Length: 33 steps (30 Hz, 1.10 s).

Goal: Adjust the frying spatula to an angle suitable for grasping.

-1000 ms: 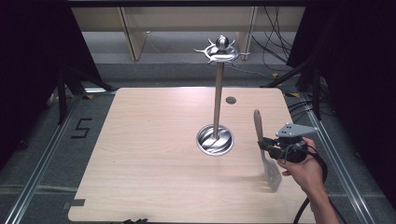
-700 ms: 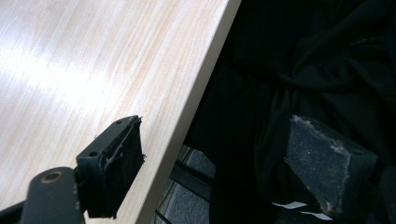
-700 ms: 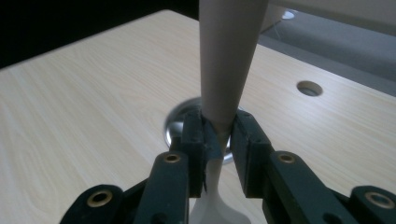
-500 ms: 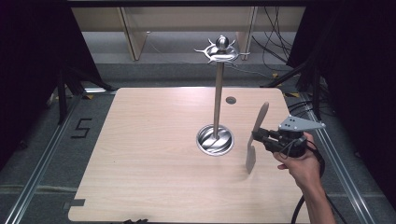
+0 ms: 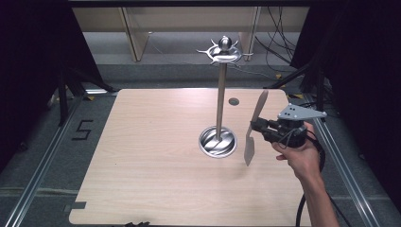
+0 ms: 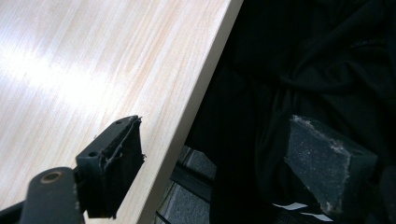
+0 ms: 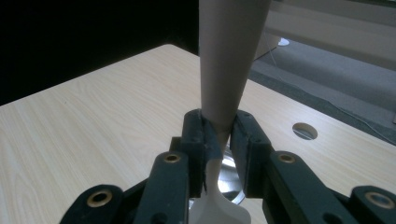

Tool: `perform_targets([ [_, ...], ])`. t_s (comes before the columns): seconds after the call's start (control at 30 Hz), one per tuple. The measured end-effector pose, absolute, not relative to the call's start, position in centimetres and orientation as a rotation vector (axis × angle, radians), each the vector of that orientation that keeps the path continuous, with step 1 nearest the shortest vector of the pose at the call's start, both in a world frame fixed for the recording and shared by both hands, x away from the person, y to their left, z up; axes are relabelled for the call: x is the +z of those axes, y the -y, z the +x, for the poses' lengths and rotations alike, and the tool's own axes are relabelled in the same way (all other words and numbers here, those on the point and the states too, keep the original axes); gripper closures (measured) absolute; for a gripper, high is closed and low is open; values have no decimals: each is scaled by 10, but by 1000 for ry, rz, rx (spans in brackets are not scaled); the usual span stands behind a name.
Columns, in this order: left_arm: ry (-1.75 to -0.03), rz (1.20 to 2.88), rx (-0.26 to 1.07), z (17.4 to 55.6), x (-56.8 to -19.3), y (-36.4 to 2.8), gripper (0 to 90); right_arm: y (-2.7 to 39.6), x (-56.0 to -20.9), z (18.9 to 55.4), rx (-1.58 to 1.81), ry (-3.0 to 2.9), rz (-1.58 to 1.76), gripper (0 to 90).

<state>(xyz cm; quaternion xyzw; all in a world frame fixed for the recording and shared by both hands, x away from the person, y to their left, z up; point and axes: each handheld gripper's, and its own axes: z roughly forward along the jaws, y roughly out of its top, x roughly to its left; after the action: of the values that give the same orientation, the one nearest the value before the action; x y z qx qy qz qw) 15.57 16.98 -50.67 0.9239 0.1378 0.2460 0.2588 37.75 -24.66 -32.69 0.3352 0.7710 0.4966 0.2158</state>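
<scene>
A pale spatula (image 5: 249, 147) hangs blade down and handle up, tilted, just right of the metal hook stand (image 5: 220, 94). My right gripper (image 5: 257, 126) is shut on the spatula's narrow neck, held by a hand coming from the lower right. In the right gripper view the handle (image 7: 231, 70) rises straight out of the closed jaws of that gripper (image 7: 218, 135), with the stand's shiny round base (image 7: 232, 181) just behind. The stand's base (image 5: 217, 141) sits mid-table and its hook ring (image 5: 224, 53) is high up. My left gripper (image 6: 219, 172) is open over the table's edge (image 6: 196, 107), with nothing between its jaws.
A small round hole (image 5: 233, 101) marks the wooden table (image 5: 142, 156) behind the stand. Dark curtains flank both sides, and cables lie on the floor at the back right. A metal rail (image 5: 42, 165) runs along the left.
The right gripper has lifted the spatula off the table and carried it left toward the stand. The blade now hangs in the air.
</scene>
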Motion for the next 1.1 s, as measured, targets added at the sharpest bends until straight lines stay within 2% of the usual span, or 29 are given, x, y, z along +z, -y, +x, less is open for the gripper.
perform_targets([
  [1.1,-358,2520,662,155,-506,-169,180,238,-290,446,1376,-2127,907,765],
])
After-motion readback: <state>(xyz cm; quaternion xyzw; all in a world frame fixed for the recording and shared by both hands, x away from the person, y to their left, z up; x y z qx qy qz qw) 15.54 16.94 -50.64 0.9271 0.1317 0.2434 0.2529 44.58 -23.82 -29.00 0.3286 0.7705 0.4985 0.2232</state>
